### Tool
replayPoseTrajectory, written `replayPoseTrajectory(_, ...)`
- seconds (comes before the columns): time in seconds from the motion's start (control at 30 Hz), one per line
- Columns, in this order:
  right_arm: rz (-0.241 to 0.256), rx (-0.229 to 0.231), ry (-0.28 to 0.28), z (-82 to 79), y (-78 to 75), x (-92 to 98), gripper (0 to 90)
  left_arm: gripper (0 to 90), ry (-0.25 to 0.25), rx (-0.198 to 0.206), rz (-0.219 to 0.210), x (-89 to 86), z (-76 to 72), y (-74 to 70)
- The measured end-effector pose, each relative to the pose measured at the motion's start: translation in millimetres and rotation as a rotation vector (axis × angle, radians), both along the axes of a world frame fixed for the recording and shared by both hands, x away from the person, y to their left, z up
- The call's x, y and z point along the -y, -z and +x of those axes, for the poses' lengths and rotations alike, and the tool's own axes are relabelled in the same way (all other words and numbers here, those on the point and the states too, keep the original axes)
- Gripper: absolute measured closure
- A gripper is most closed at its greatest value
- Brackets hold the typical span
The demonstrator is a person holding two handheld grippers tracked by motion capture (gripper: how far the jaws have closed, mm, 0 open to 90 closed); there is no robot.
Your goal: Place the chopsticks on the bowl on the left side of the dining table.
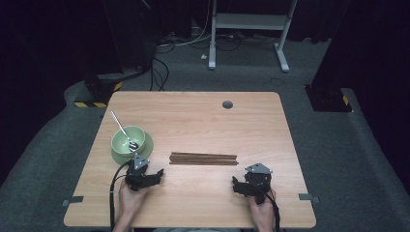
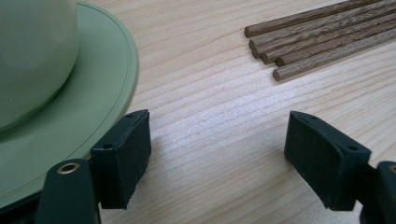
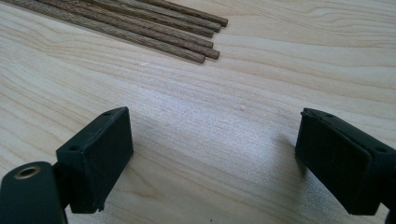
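Two hands come up over the near edge of the pale wooden rectangular table (image 1: 203, 121), each holding a black two-jaw gripper low over the wood. At the near-left corner the left hand (image 1: 129, 197) angles its left gripper (image 1: 153, 175) toward the middle, jaws spread wide with nothing between them; in the left gripper view one jaw sits just beside the rim of the round green saucer (image 2: 100, 100). Toward the near-right corner the right hand (image 1: 261, 208) points its right gripper (image 1: 235, 185) inward, jaws likewise spread wide over bare wood. A green ceramic bowl (image 1: 126, 141) stands on that saucer near the left edge, a metal spoon (image 1: 121, 128) leaning in it. Between the grippers, at the table's middle, lies a row of dark brown wooden chopsticks (image 1: 203, 158), parallel to the near edge, untouched.
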State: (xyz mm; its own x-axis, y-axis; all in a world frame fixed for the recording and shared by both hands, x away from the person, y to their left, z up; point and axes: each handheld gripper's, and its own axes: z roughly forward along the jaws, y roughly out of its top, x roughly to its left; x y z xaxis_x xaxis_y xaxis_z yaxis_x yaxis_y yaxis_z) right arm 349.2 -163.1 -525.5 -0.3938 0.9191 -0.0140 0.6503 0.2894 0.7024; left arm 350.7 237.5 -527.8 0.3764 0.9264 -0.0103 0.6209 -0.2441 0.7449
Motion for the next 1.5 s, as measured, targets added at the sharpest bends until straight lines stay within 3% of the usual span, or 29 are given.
replayPoseTrajectory(0.1, 0.000, 0.000, 0.000, 0.0, 0.0, 0.0, 10.8, 23.8, 0.009, -0.002, -0.034, -0.9, -1.0, -0.2)
replayPoseTrajectory(0.47, 0.000, 0.001, 0.001, -0.4, 0.0, -0.3, 10.9, 23.7, 0.068, 0.008, -0.084, 2.5, -7.1, -6.8)
replayPoseTrajectory(0.67, 0.000, 0.001, 0.001, -0.4, 0.0, -0.4, 10.9, 21.4, 0.115, 0.009, -0.099, 3.1, -7.6, -14.7)
replayPoseTrajectory(0.77, -0.001, 0.001, 0.002, -0.4, 0.0, -0.3, 10.9, 22.0, 0.129, 0.029, -0.098, 4.6, -7.8, -19.1)
replayPoseTrajectory(1.1, -0.001, 0.001, 0.002, -0.4, 0.0, -0.5, 10.9, 21.7, 0.189, 0.005, -0.120, 8.9, -2.6, -29.4)
replayPoseTrajectory(1.33, -0.001, 0.002, 0.002, -0.4, 0.0, -0.4, 10.9, 20.9, 0.237, -0.009, -0.160, 15.6, 3.6, -36.1)
replayPoseTrajectory(1.5, -0.002, 0.002, 0.003, -0.4, 0.0, -0.6, 10.9, 20.4, 0.266, -0.006, -0.156, 22.7, 5.2, -38.7)
